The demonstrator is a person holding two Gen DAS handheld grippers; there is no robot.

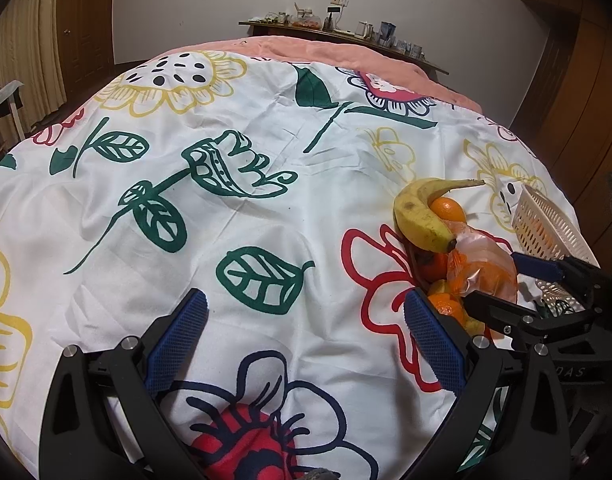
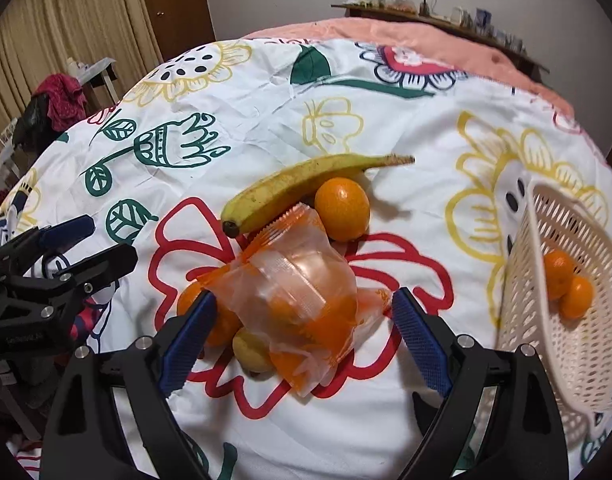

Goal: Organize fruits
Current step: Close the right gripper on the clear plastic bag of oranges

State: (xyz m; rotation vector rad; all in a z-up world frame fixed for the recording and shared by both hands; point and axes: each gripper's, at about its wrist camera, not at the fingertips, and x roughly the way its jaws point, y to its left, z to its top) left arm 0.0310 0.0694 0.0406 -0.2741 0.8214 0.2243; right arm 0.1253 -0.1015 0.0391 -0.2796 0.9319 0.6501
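Note:
A pile of fruit lies on a flowered bedsheet [image 1: 266,200]. A yellow banana [image 2: 298,188] rests at its far side beside a loose orange [image 2: 341,208]. An orange plastic bag [image 2: 302,296] holding oranges covers more oranges and a yellowish fruit [image 2: 252,350]. My right gripper [image 2: 306,320] is open, its jaws on either side of the bag, not touching it that I can tell. A white mesh basket [image 2: 545,340] at the right holds two oranges [image 2: 565,280]. My left gripper [image 1: 306,328] is open and empty over the sheet, left of the pile [image 1: 445,240].
The bed carries a pink blanket [image 1: 345,50] at its far end. A cluttered wooden shelf [image 1: 345,32] runs along the wall behind. Curtains, a door and a small table with clothes [image 2: 62,100] stand at the left.

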